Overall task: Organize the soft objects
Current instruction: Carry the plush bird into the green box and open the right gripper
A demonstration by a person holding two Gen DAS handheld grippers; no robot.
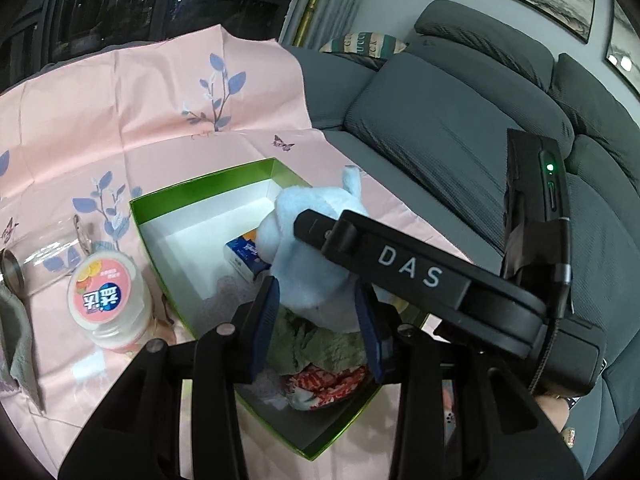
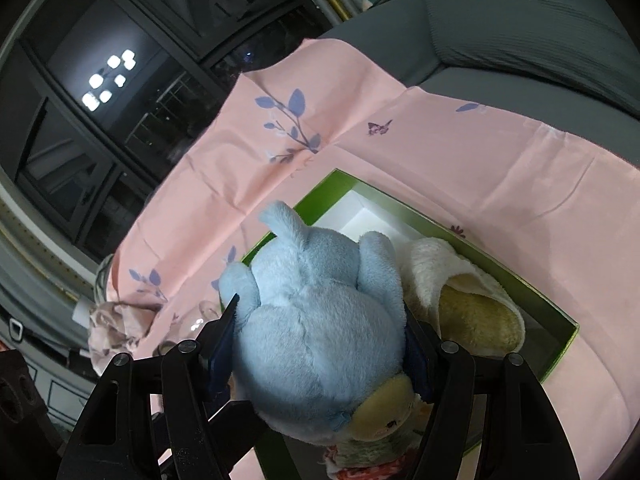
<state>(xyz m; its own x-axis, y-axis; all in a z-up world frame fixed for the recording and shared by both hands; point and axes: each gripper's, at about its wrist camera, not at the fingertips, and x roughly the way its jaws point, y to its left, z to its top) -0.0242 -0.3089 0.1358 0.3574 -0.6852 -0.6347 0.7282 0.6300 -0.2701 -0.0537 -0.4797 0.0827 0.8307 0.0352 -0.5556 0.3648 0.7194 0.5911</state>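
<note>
A light blue plush toy (image 2: pixel 320 320) hangs over the open green box (image 2: pixel 560 316). My right gripper (image 2: pixel 320 344) is shut on the plush, one pad on each side of its body. In the left wrist view the plush (image 1: pixel 316 248) sits between my left gripper's (image 1: pixel 316 320) open blue pads (image 1: pixel 266 320), and the right gripper's black body crosses above it. The green box (image 1: pixel 200 188) holds a green cloth (image 1: pixel 320 348), a red-and-white cloth (image 1: pixel 332 388) and a small blue packet (image 1: pixel 244 256). A cream slipper (image 2: pixel 460 292) lies in the box beside the plush.
A pink floral cloth (image 1: pixel 120 112) covers the surface. A white jar with a pink lid (image 1: pixel 108 296), a spoon (image 1: pixel 12 272) and a grey-green cloth (image 1: pixel 16 340) lie left of the box. A grey sofa (image 1: pixel 440 120) stands to the right. A crumpled pink fabric (image 2: pixel 116 328) lies at the left.
</note>
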